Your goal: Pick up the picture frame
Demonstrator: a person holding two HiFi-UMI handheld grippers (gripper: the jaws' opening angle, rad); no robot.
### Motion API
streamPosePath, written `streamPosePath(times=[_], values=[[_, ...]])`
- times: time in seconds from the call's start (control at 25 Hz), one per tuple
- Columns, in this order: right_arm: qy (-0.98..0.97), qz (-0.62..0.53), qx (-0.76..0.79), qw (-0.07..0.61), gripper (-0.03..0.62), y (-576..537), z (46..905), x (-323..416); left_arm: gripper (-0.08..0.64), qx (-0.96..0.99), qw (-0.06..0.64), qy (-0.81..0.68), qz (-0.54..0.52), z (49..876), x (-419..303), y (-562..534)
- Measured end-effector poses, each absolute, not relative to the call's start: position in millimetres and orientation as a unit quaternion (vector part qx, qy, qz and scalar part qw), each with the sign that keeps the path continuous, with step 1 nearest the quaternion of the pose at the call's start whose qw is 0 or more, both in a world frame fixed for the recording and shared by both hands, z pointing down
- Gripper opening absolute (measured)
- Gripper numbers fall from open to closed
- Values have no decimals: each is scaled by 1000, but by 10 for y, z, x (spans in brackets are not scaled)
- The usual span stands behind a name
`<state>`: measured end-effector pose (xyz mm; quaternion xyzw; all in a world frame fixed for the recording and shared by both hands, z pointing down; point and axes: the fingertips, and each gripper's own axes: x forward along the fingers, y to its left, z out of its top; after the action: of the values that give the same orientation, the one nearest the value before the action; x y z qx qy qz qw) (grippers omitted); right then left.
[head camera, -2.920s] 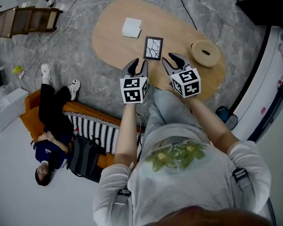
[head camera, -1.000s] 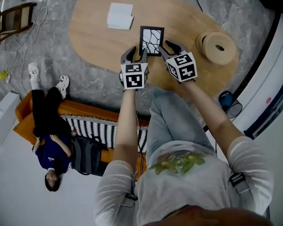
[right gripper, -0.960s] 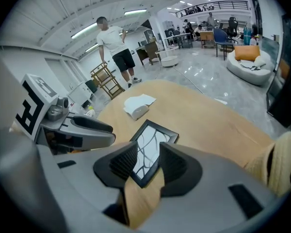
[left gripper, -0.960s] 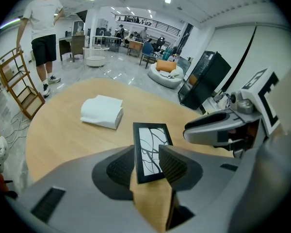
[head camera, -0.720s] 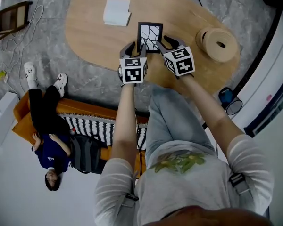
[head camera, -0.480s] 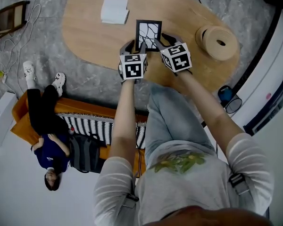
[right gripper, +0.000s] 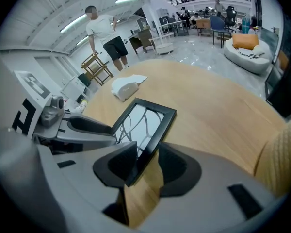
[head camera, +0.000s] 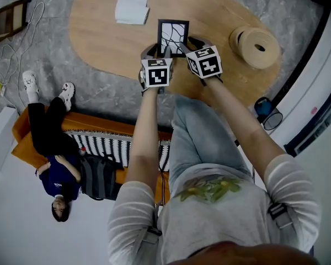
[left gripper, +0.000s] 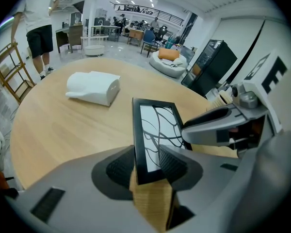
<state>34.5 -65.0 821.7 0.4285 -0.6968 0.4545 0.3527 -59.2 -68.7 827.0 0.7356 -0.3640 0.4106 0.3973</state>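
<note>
Head view: a person looks down on a wooden table [head camera: 99,32]. A black frame [head camera: 172,36] with a branching line pattern rests on it. A white stack [head camera: 131,7] sits beyond and left of the frame. A wooden spool [head camera: 258,47] sits well to the frame's right. A second ago, the 2 grippers hung just short of the frame. They have now come down to its near edge. The left gripper [head camera: 158,50] is at the frame's near-left corner and the right gripper [head camera: 187,43] at its near-right corner.

Left gripper view: the jaws stand apart with the frame's near-left corner between the pads [left gripper: 121,165]. The pads do not appear to press on the frame. 1 jaw of the other gripper shows just right of the frame.

Right gripper view: these jaws have just been opening and now stand wide. The frame's near-right corner is between them, and bare table shows between the frame and the right-hand pad [right gripper: 177,165].

The approach looks finished, with both tools straddling the frame and neither gripping it. The frame seems to rest on the table, so closing and lifting likely remain.
</note>
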Motion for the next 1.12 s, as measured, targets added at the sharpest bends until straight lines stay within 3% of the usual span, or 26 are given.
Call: streamPosePath(times=[1.12], values=[[-677,487,433,342,124,-569,8325,335,127,736,424,-359,387,8317,-641,-676]])
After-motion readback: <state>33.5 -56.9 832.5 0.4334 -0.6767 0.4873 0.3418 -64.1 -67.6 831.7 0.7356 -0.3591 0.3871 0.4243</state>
